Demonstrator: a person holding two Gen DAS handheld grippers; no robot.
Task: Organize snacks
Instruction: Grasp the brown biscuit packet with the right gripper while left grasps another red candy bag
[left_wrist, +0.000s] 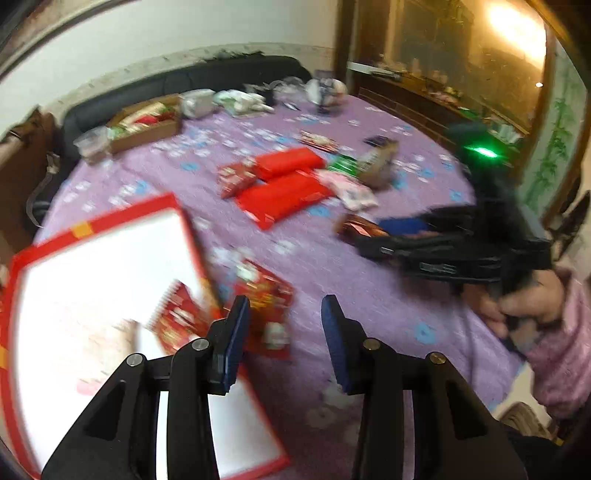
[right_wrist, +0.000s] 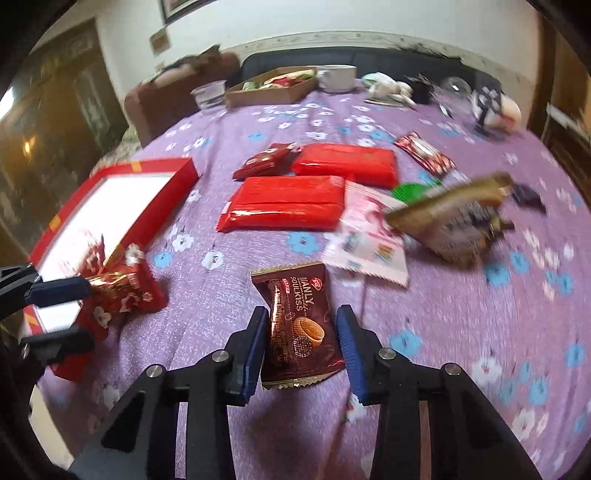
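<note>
brown biscuit packet (right_wrist: 301, 328) lies between the right gripper's (right_wrist: 303, 347) part-open, unclamped jaws.

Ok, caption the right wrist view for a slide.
Right gripper fingers straddle a brown biscuit packet on purple floral cloth.

- A biscuit packet (right_wrist: 301, 328) lay on the table (right_wrist: 443, 314) between the right tongs' (right_wrist: 303, 349) pads;
- two flat packs (right_wrist: 284, 203) lay behind it, side by side;
- an open box (right_wrist: 122, 192) sat to their left;
- a cardboard tray (right_wrist: 271, 88) stood at the far edge.
</note>
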